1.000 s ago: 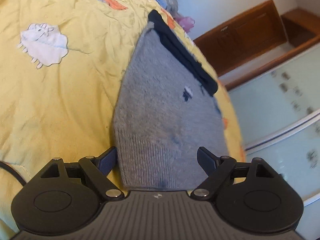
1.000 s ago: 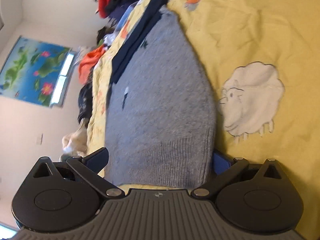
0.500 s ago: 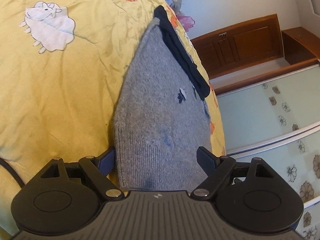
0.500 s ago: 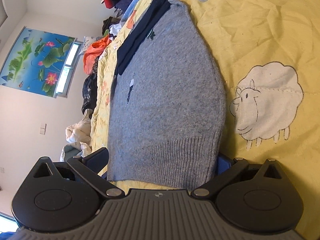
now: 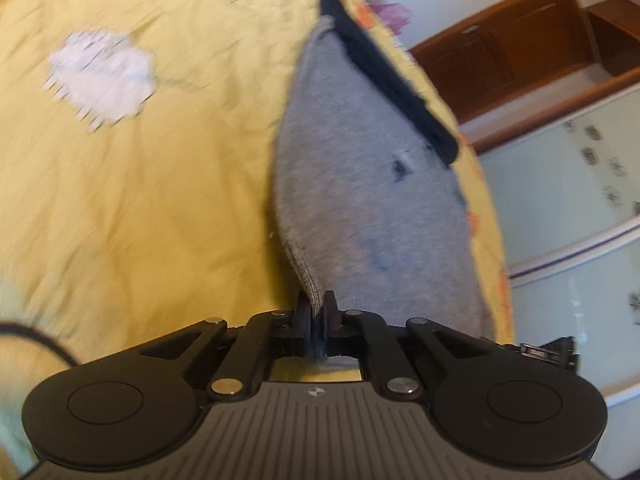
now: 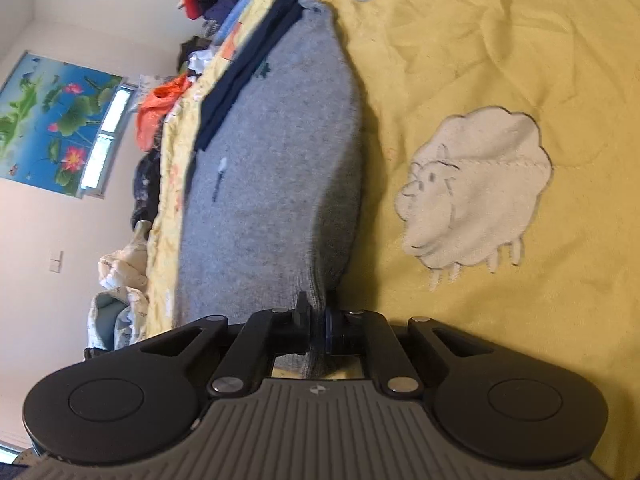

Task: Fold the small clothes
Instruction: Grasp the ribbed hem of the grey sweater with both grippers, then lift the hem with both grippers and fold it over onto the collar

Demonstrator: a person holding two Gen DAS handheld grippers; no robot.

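My left gripper (image 5: 316,310) is clenched on the ribbed hem of the grey sweater (image 5: 360,184), which lies on the yellow bedspread (image 5: 140,200) near the bed's edge. My right gripper (image 6: 317,314) is likewise clamped on the sweater's hem, left of the white sheep (image 6: 472,188) patch.

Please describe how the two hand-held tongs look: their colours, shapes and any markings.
Both tongs, left and right, look alike: black linkage arms with silver pivot pins, two round black discs, and a grey ribbed body bearing a small round emblem. The right fingers show blue pads. No sleeves are visible.
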